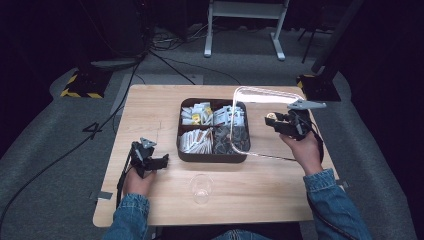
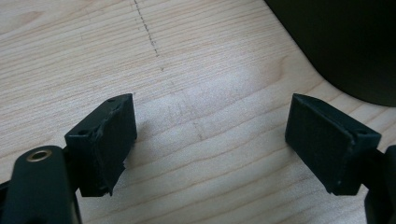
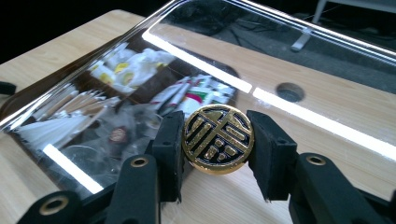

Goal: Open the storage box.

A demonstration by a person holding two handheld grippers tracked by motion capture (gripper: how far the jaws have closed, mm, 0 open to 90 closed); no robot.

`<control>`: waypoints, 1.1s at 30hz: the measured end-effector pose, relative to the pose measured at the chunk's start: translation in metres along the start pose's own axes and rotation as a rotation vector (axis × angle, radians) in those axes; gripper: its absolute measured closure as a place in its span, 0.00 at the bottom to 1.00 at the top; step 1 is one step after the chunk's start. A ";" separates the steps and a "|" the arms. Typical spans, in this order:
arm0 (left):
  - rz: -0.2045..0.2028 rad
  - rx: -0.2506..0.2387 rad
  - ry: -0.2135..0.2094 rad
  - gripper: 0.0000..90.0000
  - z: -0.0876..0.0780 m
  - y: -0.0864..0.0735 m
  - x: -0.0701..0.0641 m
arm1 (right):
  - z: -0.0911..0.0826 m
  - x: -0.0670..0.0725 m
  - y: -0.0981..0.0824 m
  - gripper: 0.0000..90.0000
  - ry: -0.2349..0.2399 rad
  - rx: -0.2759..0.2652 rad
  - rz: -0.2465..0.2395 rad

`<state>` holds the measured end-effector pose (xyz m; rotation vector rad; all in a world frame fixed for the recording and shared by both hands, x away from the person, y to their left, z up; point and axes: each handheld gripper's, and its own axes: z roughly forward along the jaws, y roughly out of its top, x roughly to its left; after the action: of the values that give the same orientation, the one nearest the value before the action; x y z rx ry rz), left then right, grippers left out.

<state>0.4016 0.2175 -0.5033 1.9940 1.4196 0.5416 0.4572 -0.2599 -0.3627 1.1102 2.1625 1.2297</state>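
While clamped by its round gold-and-black knob (image 3: 217, 138), clear lid (image 1: 272, 125) stands tilted in right tool (image 3: 215, 154), apparently off the brown divided tray (image 1: 210, 156) of packets. Left tool (image 2: 210, 144): wide open, empty, low over table (image 1: 150, 107) beside tray.

1. Dark compartment box (image 1: 212, 156) at the table's (image 1: 150, 107) middle, packed with sachets.
2. Clear lid (image 1: 267, 122) tilted over the box's right side, held at its gold knob (image 1: 271, 116) by the right gripper (image 1: 285, 122), right of the box.
3. Left gripper (image 1: 150, 161) just left of the box, jaws apart, empty.
4. Small glass (image 1: 201, 188) in front of the box.
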 end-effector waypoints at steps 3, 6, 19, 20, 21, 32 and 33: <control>-0.002 0.000 0.001 0.19 0.000 0.000 0.000 | -0.008 -0.015 -0.007 0.65 -0.019 0.001 0.024; -0.002 -0.001 0.001 0.19 0.000 0.000 0.000 | -0.015 -0.027 -0.012 0.65 -0.051 -0.002 0.030; -0.007 0.001 0.006 0.17 0.000 0.000 0.000 | -0.014 -0.062 -0.027 0.65 -0.107 0.023 0.064; -0.007 0.001 0.006 0.17 0.000 0.000 0.000 | -0.014 -0.062 -0.027 0.65 -0.107 0.023 0.064; -0.008 0.001 0.006 0.17 0.000 0.000 0.000 | -0.011 -0.066 -0.031 0.65 -0.111 0.029 0.074; -0.009 0.001 0.007 0.17 0.000 0.000 0.000 | 0.007 -0.084 -0.051 0.65 -0.135 0.068 0.114; -0.008 0.001 0.006 0.17 0.000 0.000 0.000 | 0.009 -0.086 -0.053 0.65 -0.138 0.068 0.115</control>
<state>0.4018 0.2172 -0.5035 1.9879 1.4318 0.5441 0.4912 -0.3396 -0.4147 1.3246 2.0753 1.0989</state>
